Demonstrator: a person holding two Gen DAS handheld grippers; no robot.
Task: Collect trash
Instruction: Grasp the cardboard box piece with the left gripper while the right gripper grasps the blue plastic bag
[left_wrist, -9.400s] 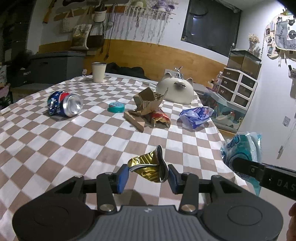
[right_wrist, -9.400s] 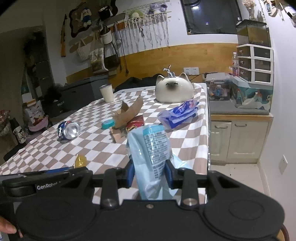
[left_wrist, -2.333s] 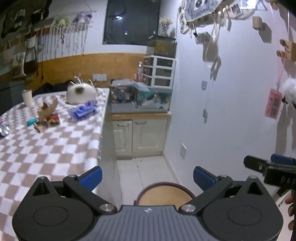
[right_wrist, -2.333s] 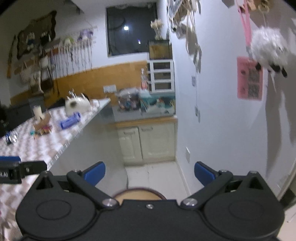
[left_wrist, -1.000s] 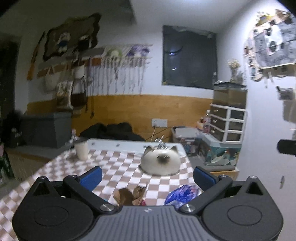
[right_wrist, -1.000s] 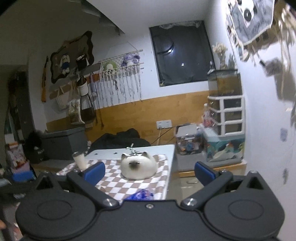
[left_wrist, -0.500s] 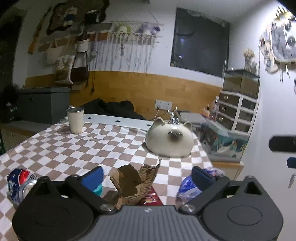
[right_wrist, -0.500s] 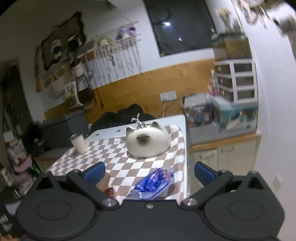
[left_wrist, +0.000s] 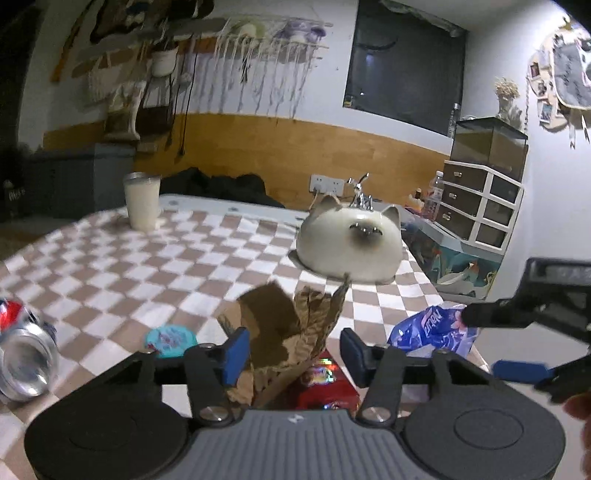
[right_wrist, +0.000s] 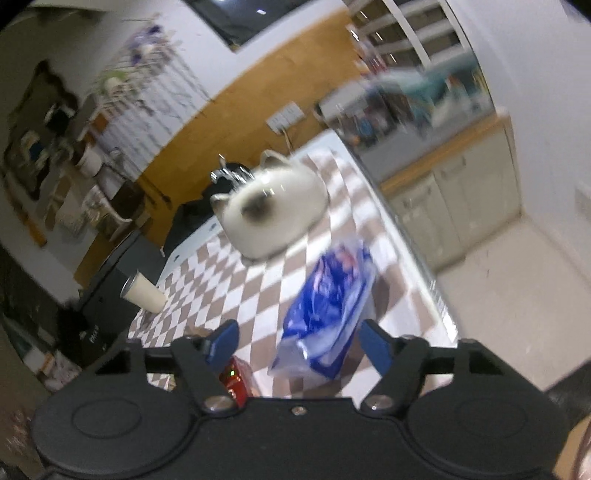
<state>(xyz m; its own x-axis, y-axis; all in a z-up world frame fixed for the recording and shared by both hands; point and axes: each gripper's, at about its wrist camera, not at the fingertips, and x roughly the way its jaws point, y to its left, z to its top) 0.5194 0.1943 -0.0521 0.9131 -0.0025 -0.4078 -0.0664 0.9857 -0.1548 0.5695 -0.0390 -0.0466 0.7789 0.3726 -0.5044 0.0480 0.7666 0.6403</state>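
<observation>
Left tongs were closing around torn cardboard; right tongs were closing around a blue wrapper, neither yet gripped.

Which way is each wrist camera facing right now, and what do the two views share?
Left wrist: on the left claw, facing the torn cardboard; the right claw shows at its right edge.
Right wrist: on the right claw, rolled, facing the blue wrapper.
Shared: cat-shaped ceramic, blue wrapper, cup. Both claws are closing.
</observation>
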